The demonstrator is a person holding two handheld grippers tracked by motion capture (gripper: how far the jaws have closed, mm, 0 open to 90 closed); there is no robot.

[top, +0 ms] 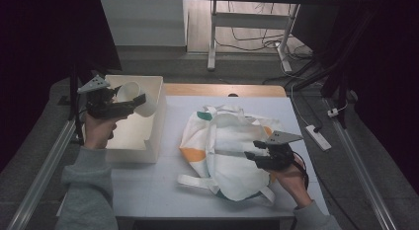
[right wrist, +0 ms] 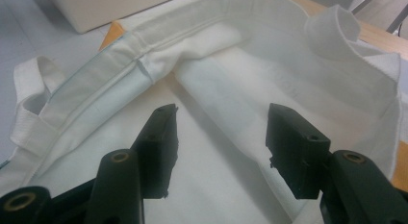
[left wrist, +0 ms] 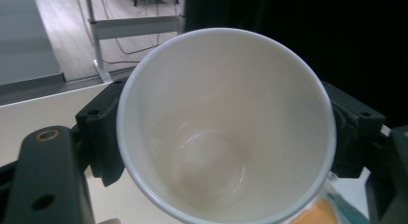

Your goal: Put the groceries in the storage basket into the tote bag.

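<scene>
Cup [left wrist: 226, 128]: light, stiff, smooth, likely fragile; left hand-held gripper [top: 129, 102] clamps its walls. Right hand-held gripper [right wrist: 219, 137] gapes over the soft bag [right wrist: 216, 84].

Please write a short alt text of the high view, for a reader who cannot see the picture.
A person's left gripper holds a white cup above an open white box on a table. The right gripper rests over a white cloth bag with orange and green patches, its jaws apart.

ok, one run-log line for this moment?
left gripper: shut on white cup, above box | right gripper: jaws open over tote bag
</scene>
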